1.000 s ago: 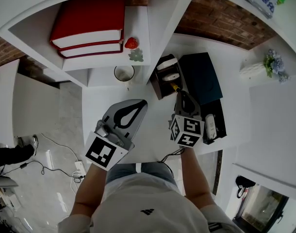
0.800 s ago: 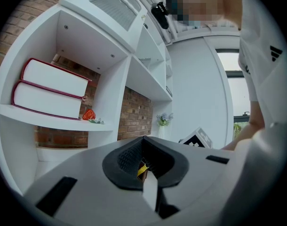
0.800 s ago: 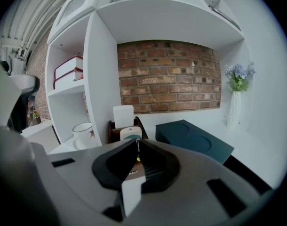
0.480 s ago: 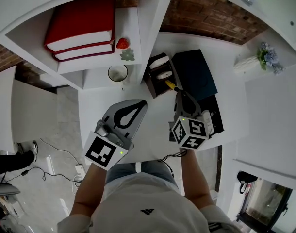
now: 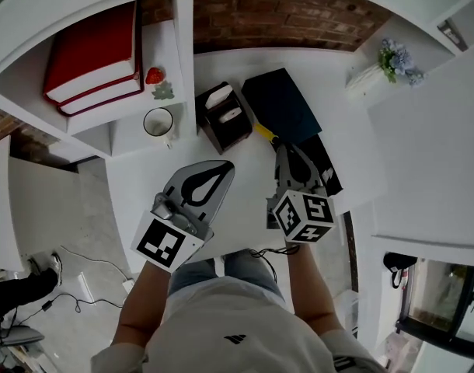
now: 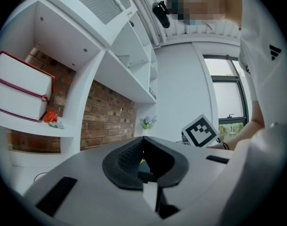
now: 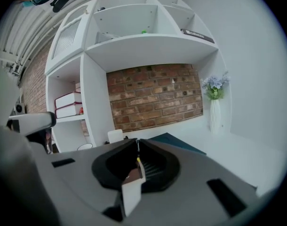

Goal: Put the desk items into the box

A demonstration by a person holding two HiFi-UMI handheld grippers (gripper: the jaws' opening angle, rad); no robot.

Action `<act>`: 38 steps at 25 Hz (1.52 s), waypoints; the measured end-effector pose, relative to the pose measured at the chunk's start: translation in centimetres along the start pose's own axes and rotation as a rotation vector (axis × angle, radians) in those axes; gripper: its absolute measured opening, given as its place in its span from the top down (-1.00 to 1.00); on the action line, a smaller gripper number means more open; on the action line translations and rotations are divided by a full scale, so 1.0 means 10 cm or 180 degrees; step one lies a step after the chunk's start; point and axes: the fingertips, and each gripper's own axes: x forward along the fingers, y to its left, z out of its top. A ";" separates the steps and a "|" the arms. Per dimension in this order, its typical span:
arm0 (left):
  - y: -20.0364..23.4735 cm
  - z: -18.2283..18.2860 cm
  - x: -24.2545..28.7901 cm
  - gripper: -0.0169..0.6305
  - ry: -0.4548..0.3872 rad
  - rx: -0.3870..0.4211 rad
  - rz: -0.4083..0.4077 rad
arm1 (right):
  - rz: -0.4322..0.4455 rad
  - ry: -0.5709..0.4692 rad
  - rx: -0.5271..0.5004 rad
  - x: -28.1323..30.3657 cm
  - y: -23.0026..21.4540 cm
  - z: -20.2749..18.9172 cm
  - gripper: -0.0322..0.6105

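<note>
Right gripper point(image 5: 284, 152): its two jaws are shut tight on a thin yellow stick point(image 5: 264, 134), which may be a pen.
Thin yellow stick: it pokes out past the jaw tips, toward the dark brown open box point(image 5: 212, 133). Its far end is just beside the box's edge. I cannot tell if it touches.
Left gripper point(image 5: 221, 169): its jaws are pressed together with nothing between them. It is held over the white desk point(image 5: 241, 189), apart from the right gripper.
Dark brown open box: it stands on the desk ahead of both grippers. Two white things sit inside it.
Dark blue flat book point(image 5: 282, 103): it lies just beside the box, on the right gripper's side.
White mug point(image 5: 158, 121): it stands near the box on its other side, under the shelf.
Red books point(image 5: 93, 53): they are stacked on the white shelf, well apart from the grippers.
Small red strawberry point(image 5: 154, 74): it sits on the shelf next to the books.
White vase with flowers point(image 5: 385, 61): it stands far off on the right side.
</note>
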 end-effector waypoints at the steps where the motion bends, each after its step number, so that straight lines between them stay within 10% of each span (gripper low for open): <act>1: -0.05 0.00 0.03 0.91 -0.0002 0.0001 -0.0046 | -0.0042 -0.0016 0.0014 -0.06 -0.06 0.01 0.83; 23: -1.48 -0.08 0.70 0.91 0.0021 0.0032 -0.1114 | -0.1088 -0.0204 0.0293 -1.49 -1.38 -0.16 0.83; 38: -1.84 -0.14 0.97 0.91 0.0076 0.0044 -0.1211 | -0.1188 -0.0138 0.0424 -1.68 -1.80 -0.33 0.83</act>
